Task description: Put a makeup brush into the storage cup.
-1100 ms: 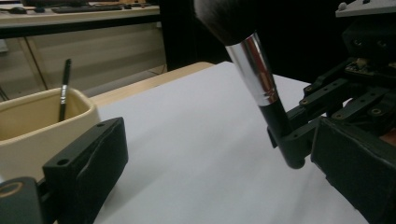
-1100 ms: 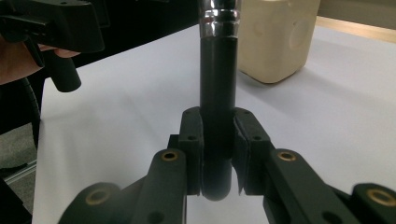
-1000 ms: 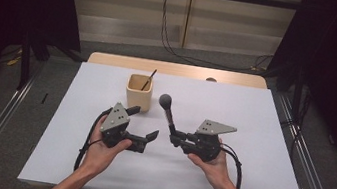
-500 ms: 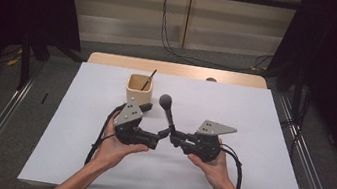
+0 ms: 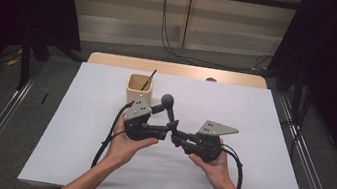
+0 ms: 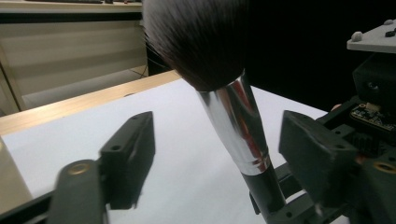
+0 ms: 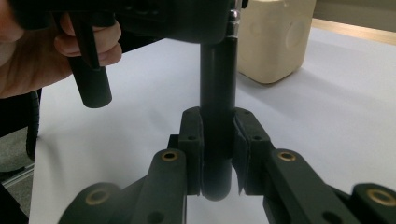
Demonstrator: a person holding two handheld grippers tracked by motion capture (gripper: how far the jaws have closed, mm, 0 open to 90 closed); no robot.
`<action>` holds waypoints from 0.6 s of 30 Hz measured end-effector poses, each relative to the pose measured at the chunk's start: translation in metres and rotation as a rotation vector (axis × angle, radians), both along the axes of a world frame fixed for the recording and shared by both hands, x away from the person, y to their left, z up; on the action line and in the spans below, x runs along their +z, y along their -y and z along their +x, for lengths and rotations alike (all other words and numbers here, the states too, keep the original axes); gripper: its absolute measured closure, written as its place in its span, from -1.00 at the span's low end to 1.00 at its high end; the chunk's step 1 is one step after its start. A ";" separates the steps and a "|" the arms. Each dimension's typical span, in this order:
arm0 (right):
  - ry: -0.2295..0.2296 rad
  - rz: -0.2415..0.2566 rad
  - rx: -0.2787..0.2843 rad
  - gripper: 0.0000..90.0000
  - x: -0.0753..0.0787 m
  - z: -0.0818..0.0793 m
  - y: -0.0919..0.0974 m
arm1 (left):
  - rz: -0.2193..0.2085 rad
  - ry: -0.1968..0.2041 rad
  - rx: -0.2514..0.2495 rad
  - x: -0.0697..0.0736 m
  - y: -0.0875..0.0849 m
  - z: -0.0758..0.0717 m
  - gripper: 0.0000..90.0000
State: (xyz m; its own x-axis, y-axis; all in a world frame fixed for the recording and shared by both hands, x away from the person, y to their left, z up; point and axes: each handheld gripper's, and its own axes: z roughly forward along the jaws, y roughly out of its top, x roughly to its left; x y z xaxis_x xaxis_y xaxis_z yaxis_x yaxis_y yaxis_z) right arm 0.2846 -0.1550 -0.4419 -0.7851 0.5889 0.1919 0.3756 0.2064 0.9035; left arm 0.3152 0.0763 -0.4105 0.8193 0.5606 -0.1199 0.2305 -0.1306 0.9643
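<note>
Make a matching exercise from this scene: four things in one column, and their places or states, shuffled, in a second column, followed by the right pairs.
Things:
1. makeup brush
2. left hand-held gripper
3. right hand-held gripper
4. beige cup

States:
A. stands on the white table cover behind the hands, with a thin stick in it
B. jaws apart on either side of the silver ferrule, just been closing
C. held upright, bristles at the top
D. jaws clamped on the black handle's lower end

Pairs: 1-C, 2-B, 3-D, 4-A
</note>
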 end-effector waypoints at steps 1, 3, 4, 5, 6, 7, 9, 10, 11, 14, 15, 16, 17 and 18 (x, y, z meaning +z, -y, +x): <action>0.000 0.001 -0.001 0.67 0.000 0.000 0.000 | 0.001 -0.002 0.000 0.000 0.000 0.001 -0.28; -0.001 0.005 -0.001 0.67 0.000 0.000 0.000 | -0.008 -0.010 -0.004 -0.001 0.002 0.001 -0.17; 0.000 0.005 -0.001 0.67 0.000 0.000 0.000 | -0.013 -0.015 -0.007 -0.001 0.002 0.001 -0.13; -0.001 0.005 -0.001 0.67 0.000 0.000 0.000 | -0.024 -0.022 -0.012 -0.001 0.002 0.002 -0.03; -0.003 0.004 0.000 0.67 0.000 0.000 0.000 | -0.034 -0.032 -0.015 -0.001 0.002 0.002 0.06; -0.003 0.003 0.000 0.67 0.000 0.000 0.000 | -0.035 -0.038 -0.017 -0.002 0.003 0.003 0.08; -0.005 0.002 0.000 0.67 -0.001 0.000 0.000 | -0.030 -0.038 -0.022 -0.002 0.004 0.002 0.18; -0.006 0.002 -0.001 0.67 -0.002 0.001 0.001 | -0.025 -0.038 -0.023 -0.003 0.005 0.002 0.22; -0.010 0.001 -0.002 0.67 -0.003 0.001 0.001 | -0.028 -0.041 -0.026 -0.003 0.005 0.002 0.25; -0.010 0.000 -0.002 0.67 -0.003 0.001 0.001 | -0.030 -0.041 -0.039 -0.003 0.006 0.001 0.38; -0.009 -0.001 -0.001 0.67 -0.004 0.001 0.001 | -0.030 -0.043 -0.040 -0.003 0.006 0.001 0.39; -0.008 0.000 0.000 0.67 -0.004 0.001 0.000 | -0.030 -0.044 -0.043 -0.003 0.006 0.001 0.40; -0.009 0.000 0.001 0.67 -0.004 0.001 0.000 | -0.030 -0.041 -0.044 -0.003 0.006 0.000 0.41; -0.007 -0.001 0.001 0.67 -0.004 0.001 0.000 | -0.026 -0.037 -0.046 -0.003 0.006 0.000 0.41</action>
State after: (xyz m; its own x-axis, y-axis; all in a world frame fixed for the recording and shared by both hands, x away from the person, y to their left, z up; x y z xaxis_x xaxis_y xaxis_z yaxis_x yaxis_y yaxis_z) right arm 0.2852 -0.1554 -0.4460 -0.7846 0.5879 0.1969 0.3817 0.2078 0.9006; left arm 0.3151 0.0701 -0.4134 0.8387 0.5192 -0.1644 0.2601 -0.1167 0.9585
